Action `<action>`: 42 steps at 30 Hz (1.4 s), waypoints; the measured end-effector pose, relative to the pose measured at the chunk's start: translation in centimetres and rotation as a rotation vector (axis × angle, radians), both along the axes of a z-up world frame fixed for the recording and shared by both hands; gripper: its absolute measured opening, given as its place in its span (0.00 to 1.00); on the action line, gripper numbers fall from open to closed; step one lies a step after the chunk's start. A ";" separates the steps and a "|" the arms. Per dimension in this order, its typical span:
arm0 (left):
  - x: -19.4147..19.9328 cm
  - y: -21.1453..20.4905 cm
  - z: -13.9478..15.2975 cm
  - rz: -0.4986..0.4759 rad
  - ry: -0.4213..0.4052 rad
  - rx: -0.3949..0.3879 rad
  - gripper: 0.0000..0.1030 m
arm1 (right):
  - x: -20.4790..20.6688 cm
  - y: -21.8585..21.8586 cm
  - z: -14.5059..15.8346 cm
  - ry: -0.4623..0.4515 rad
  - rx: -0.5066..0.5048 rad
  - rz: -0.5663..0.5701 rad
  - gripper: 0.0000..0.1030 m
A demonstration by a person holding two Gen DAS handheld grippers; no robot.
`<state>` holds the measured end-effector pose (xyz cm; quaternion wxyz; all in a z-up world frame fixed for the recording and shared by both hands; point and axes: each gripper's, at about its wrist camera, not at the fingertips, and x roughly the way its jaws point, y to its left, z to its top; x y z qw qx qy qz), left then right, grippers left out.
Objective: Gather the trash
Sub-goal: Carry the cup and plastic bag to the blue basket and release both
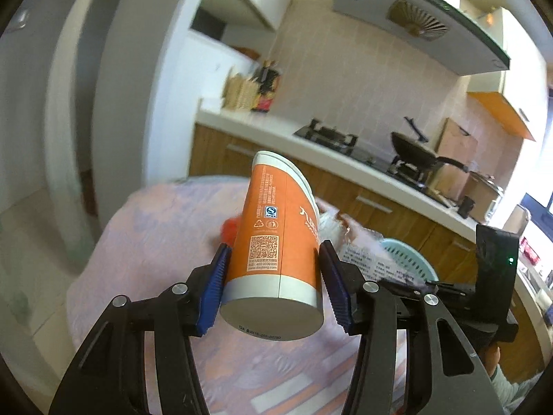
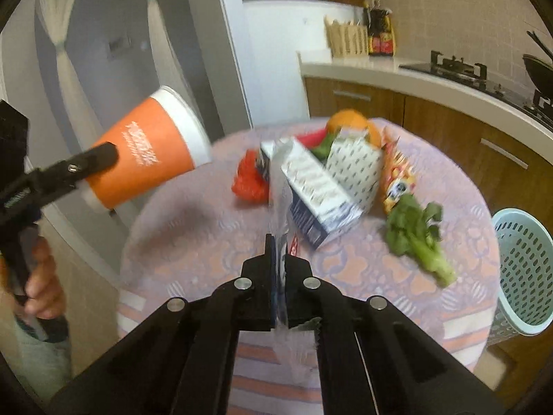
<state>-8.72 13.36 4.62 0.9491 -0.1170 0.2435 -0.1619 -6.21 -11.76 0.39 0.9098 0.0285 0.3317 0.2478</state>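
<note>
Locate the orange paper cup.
The orange paper cup is clamped in the left gripper, tilted in the air left of the round table.

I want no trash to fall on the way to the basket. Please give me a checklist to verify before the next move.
1. Left gripper shut on the orange cup: ok.
2. Cup lifted off the table: ok.
3. Right gripper shut on the clear wrapper: ok.
4. Wrapper free of the milk carton: cannot tell, they overlap.
5. Basket in view beside the table: ok.
6. Basket has room inside: cannot tell.
</note>
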 end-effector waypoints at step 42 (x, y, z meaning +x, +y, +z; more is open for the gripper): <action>23.7 -45.9 -10.5 -0.482 0.264 0.342 0.48 | 11.3 -38.0 -10.0 0.236 0.129 -0.735 0.52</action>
